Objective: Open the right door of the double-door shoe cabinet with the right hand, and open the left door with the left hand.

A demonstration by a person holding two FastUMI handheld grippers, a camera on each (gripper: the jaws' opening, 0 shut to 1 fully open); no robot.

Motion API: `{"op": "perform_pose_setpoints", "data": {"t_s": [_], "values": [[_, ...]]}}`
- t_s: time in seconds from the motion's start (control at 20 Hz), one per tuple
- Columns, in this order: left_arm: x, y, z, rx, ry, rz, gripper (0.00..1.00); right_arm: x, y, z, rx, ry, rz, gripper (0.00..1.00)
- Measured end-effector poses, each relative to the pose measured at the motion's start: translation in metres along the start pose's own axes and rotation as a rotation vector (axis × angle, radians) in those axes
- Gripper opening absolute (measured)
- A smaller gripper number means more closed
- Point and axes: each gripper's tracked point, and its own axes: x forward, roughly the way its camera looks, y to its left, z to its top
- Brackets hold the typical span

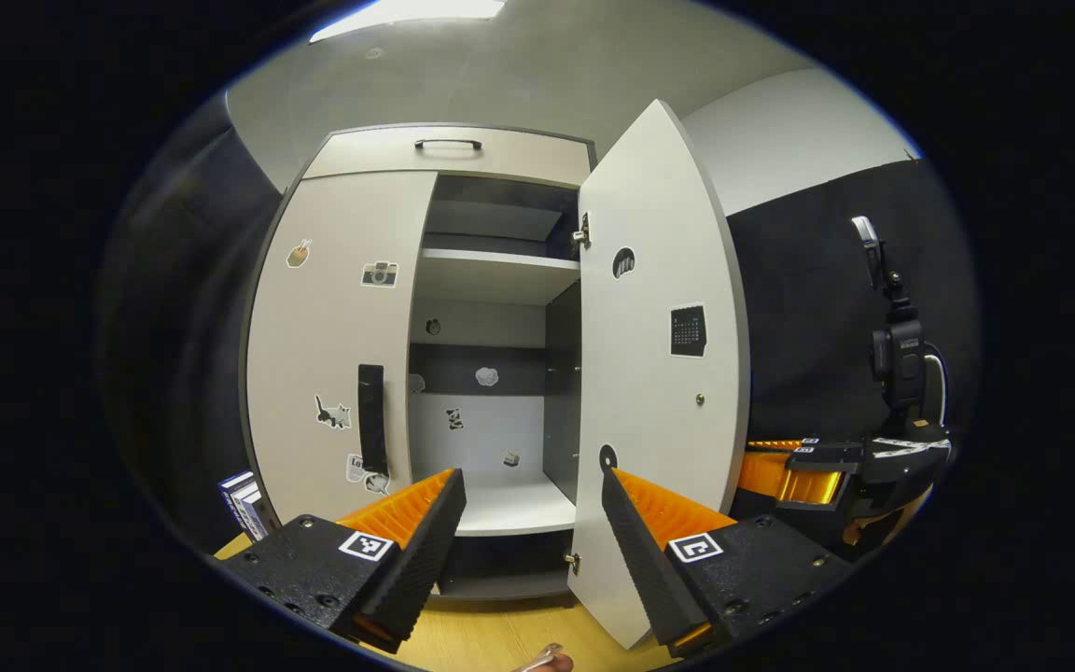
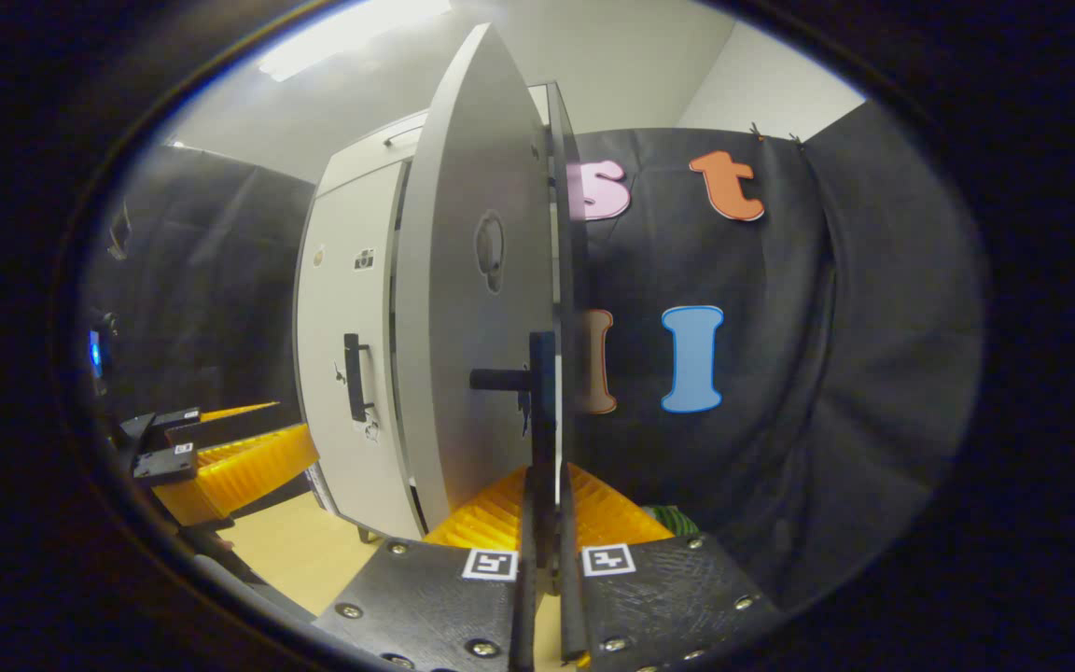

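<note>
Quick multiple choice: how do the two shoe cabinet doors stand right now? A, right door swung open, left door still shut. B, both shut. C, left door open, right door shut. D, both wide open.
A: in the left gripper view the right door stands swung out, baring the shelves, while the left door lies flush with its handle untouched.

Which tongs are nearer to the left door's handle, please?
Left. The left tongs are open in front of the handle; the right tongs are shut on the right door handle.
</note>
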Motion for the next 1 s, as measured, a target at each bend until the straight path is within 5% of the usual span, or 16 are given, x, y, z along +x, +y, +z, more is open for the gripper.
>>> {"op": "perform_pose_setpoints", "data": {"t_s": [0.65, 0.9, 1.0], "values": [[0.012, 0.037, 0.003, -0.006, -0.03, 0.036, 0.92, -0.024, -0.006, 0.015, 0.02, -0.021, -0.057, 0.13], [0.027, 0.071, 0.004, 0.014, -0.038, 0.038, 0.91, -0.059, 0.005, 0.029, -0.04, -0.084, -0.112, 0.41], [0.035, 0.09, 0.006, 0.025, -0.048, 0.047, 0.91, -0.066, 0.022, 0.037, -0.058, -0.106, -0.117, 0.8]]}}
